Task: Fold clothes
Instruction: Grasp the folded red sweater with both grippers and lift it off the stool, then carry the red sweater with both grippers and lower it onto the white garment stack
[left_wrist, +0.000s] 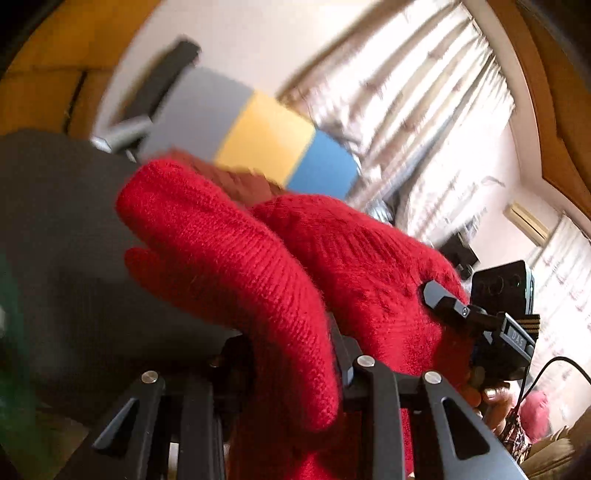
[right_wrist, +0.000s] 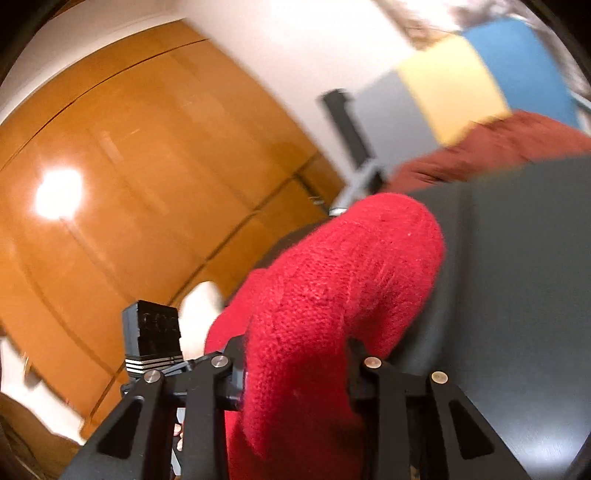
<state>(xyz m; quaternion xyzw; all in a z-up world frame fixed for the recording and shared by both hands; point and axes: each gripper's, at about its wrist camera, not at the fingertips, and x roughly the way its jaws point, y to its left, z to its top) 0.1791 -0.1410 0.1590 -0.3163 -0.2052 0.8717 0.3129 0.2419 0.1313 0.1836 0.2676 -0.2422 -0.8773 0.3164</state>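
The left hand-held gripper (left_wrist: 295, 354) pinches a fold of the red knitted garment (left_wrist: 229, 266), which bulges up between its black fingers and fills the middle of the left wrist view. The right hand-held gripper (right_wrist: 295, 362) likewise clamps a thick roll of the same red knitted garment (right_wrist: 332, 295), the cloth squeezed between its fingers and spilling down toward 6 o'clock.

In the left wrist view the knit hides most of what lies ahead. The dark grey tabletop (left_wrist: 66, 240) shows at 9 o'clock, blurred. Behind the garment, toward 12 o'clock, stands a panel in grey, yellow and blue stripes (left_wrist: 266, 136), with a black-and-grey bracket (left_wrist: 147, 99) at 11 o'clock. White curtains (left_wrist: 424, 103) fill 1 to 2 o'clock. At 4 o'clock the other hand-held gripper's finger tip presses into the knit, with its black camera block (left_wrist: 502, 291) and the person's fingers (left_wrist: 491, 402) under it.

In the right wrist view the tabletop (right_wrist: 517, 277) spreads from 3 to 5 o'clock. A darker, rust-red cloth (right_wrist: 498, 147) lies at the far edge, at 2 o'clock, in front of the striped panel (right_wrist: 461, 85). A glossy wooden wardrobe (right_wrist: 129, 184) with a bright reflection fills 9 to 11 o'clock. At 8 o'clock stands the left tool's camera block (right_wrist: 155, 328).
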